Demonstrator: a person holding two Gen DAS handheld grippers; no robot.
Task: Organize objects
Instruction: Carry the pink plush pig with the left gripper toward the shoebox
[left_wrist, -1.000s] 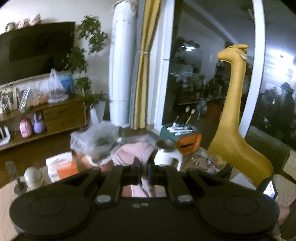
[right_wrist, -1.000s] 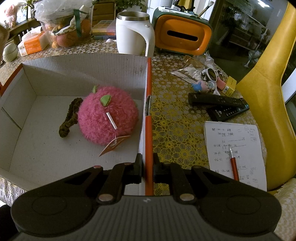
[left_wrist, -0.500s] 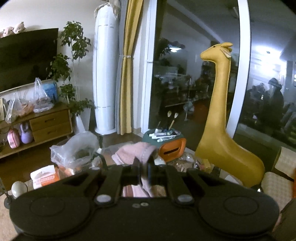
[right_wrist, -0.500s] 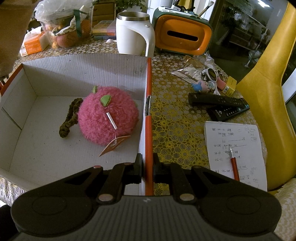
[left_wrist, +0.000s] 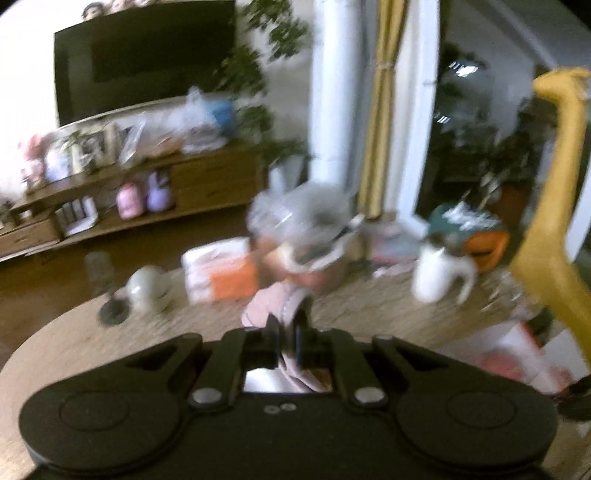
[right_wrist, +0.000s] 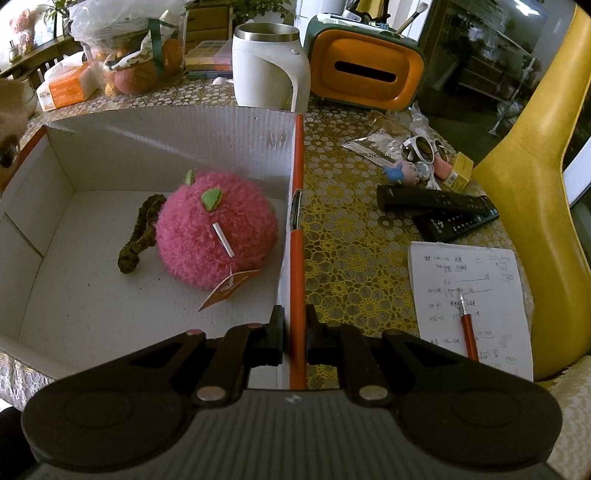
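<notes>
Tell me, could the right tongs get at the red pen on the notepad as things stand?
Probably not yet. The right tongs are shut on the box wall. The pen lies uncovered on the notepad just right of them, so letting go first should leave the way free.

Counted on lace-covered table: 1 open white cardboard box, 1 fuzzy pink plush apple, 2 black remote controls, 1 white jug, 1 red pen, 1 handwritten paper sheet.
</notes>
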